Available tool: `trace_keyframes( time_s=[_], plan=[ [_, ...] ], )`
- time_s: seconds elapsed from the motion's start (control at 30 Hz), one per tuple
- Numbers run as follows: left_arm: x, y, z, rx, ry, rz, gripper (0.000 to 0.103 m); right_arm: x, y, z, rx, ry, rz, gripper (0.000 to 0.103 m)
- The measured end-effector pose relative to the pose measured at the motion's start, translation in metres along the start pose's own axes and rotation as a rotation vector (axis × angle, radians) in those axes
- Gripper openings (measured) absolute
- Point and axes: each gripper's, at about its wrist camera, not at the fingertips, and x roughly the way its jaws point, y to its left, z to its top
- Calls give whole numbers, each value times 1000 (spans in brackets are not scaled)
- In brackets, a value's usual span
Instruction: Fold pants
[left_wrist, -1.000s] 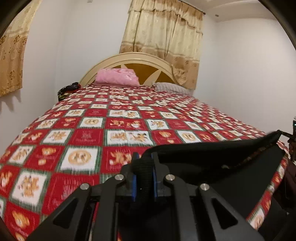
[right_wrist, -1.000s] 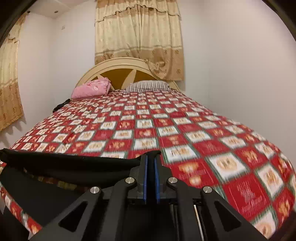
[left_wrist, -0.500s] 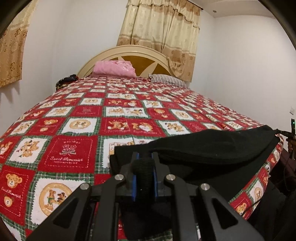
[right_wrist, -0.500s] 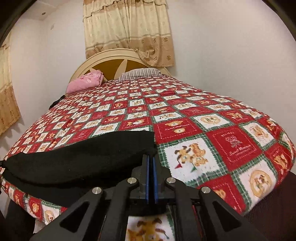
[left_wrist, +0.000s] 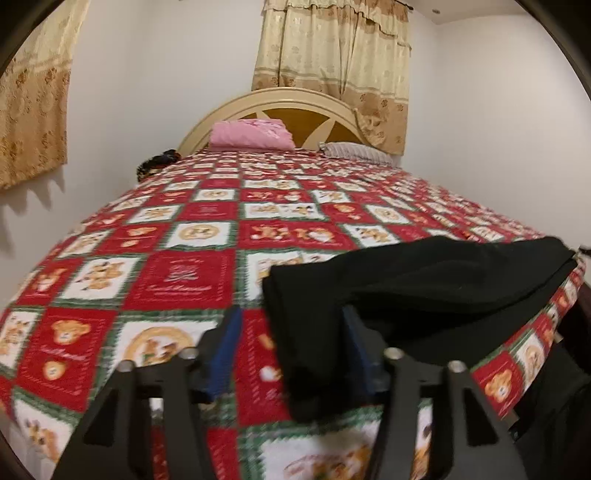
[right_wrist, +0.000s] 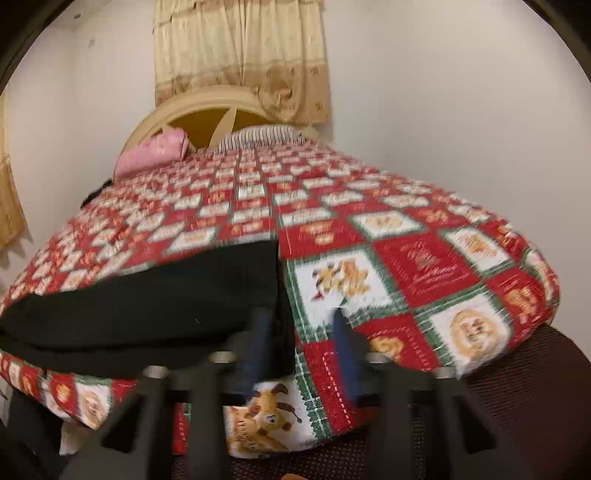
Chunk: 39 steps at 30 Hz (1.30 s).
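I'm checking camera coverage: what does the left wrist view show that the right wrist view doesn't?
Only the left wrist view shows the left hand-held gripper, open around the pants' end, and a dark bundle by the headboard. Only the right wrist view shows the right hand-held gripper, open, and the dark chair. Both show the black pants on the quilt and the pink pillow.

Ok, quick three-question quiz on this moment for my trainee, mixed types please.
1. True or false: the left gripper is shut on the black pants.
2. The pants lie on: A) the floor, B) the quilted bed, C) a chair.
3. Fill in: the right gripper is ____.

Key: 1 false, its jaws stand apart; 2 B, at the bed's near edge; 3 open, the pants' end lying by its left finger.
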Motion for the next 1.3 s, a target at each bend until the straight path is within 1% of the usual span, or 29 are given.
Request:
trace_keyframes(
  time_s=[0.1,0.2,0.3,0.4,0.47,0.57,0.67,0.73,0.8,0.87,0.93,0.97,1.03,1.07,1.1,1.13,1.17,1.2,1.23,1.27,1.3],
  plan=[
    [-9,8,-6,10,18,25,64,-19,18,12,-30,-45,21,49],
    [-18,18,-13,0,28,61,64,-24,57,22,-123,-41,66,49],
    [-29,34,-20,-75,33,81,64,-16,115,22,-271,-18,117,49],
    [-39,34,-23,-123,14,60,64,-3,181,10,-431,5,191,49],
    [-44,21,-20,-93,-5,42,64,6,222,0,-516,26,251,49],
    [-45,-11,-11,15,-20,25,64,14,272,-17,-615,48,333,49],
    [-29,-33,-1,133,12,65,64,25,314,-35,-695,70,395,49],
    [-16,-40,5,177,41,73,63,30,337,-46,-742,88,423,49],
    [-1,-43,10,218,72,72,53,36,353,-56,-777,108,432,49],
    [10,-44,11,229,102,59,51,40,363,-64,-809,120,431,49],
    [17,-46,10,245,126,55,44,45,371,-70,-826,134,436,49],
    [20,-48,10,254,136,52,39,46,373,-71,-833,138,434,49],
    [23,-52,9,274,149,52,38,53,381,-76,-866,160,428,49],
    [24,-53,8,279,153,48,35,59,385,-81,-893,193,426,49],
    [25,-55,9,284,160,46,31,62,388,-85,-918,200,416,49],
    [27,-56,9,286,165,50,29,63,390,-89,-945,186,401,49],
    [27,-57,11,287,167,50,23,64,393,-93,-972,169,387,49],
    [27,-58,12,287,171,32,14,65,396,-96,-986,163,381,46],
    [26,-57,15,285,171,27,12,64,396,-95,-980,161,388,40],
    [24,-56,18,288,160,34,11,62,396,-91,-965,156,395,24],
    [21,-55,21,288,149,35,10,60,396,-87,-952,151,400,13]
  ],
)
